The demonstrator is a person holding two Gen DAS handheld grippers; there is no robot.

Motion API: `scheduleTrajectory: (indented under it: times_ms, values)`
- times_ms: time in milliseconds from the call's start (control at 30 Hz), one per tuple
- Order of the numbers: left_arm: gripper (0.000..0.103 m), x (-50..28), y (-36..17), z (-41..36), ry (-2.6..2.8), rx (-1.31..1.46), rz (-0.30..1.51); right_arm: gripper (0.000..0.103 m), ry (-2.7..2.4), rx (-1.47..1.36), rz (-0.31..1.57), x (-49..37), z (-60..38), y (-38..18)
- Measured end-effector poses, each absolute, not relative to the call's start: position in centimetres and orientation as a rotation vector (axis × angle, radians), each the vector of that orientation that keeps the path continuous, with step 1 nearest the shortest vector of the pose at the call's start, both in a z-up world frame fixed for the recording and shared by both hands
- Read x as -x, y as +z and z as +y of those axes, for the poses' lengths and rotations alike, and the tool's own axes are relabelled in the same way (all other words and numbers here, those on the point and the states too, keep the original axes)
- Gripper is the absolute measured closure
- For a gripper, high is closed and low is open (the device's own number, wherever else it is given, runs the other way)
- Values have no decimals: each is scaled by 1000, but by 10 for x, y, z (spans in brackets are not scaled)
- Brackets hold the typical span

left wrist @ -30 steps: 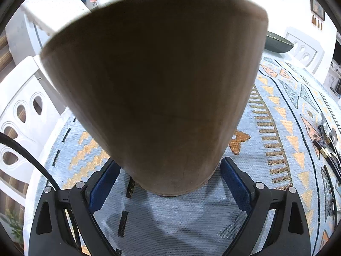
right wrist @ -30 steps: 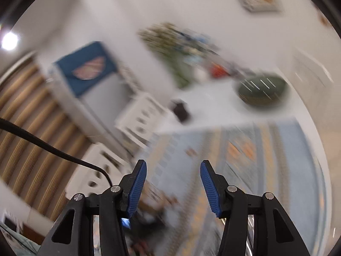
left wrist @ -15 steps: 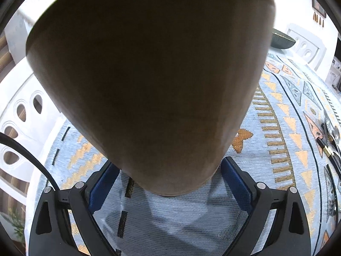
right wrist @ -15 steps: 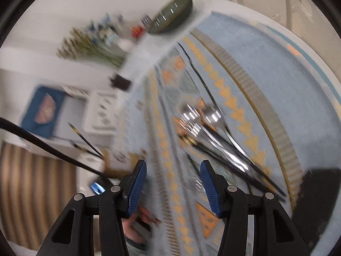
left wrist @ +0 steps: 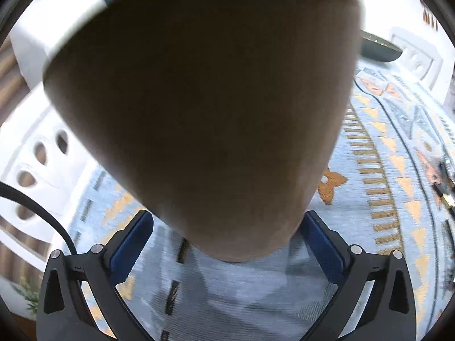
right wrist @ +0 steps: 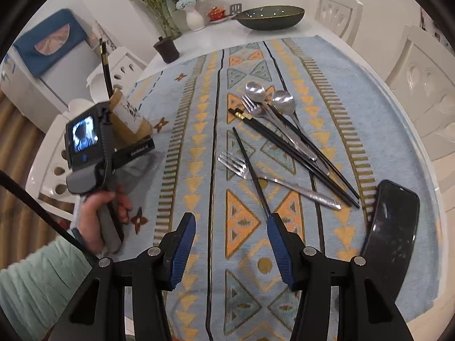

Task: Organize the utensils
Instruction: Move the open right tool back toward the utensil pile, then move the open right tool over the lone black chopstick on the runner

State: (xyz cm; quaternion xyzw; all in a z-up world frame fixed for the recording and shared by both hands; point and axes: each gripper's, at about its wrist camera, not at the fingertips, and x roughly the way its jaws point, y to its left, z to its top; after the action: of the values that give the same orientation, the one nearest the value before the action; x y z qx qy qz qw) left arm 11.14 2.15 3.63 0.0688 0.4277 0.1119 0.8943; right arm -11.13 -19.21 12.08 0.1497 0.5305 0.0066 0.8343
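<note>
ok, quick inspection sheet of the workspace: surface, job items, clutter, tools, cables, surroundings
Surface: patterned blue runner over white table.
Job's things: spoons, forks and black chopsticks loose mid-runner; wooden holder with one chopstick in it.
Clutter: phone, dark bowl, flower vase.
Tools: left tool grips the holder; right tool open, empty, above the runner.
Cables: black cable by the sleeve.
Surroundings: white chairs.
</note>
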Motion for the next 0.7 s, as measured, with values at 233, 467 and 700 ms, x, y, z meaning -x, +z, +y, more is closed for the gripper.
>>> scheduleTrajectory:
  times_ms: [233,467,700]
  values:
    - [0,-109,37,-9,328,-314,829,52,125,-193,1089,137,-197,116]
    - [0,-102,35,15,323,-228,853,52,246,-260,1165,140,-200,109]
    - [0,-99,31,26,291,-171,882,52,229,-455,1151,108,-198,120]
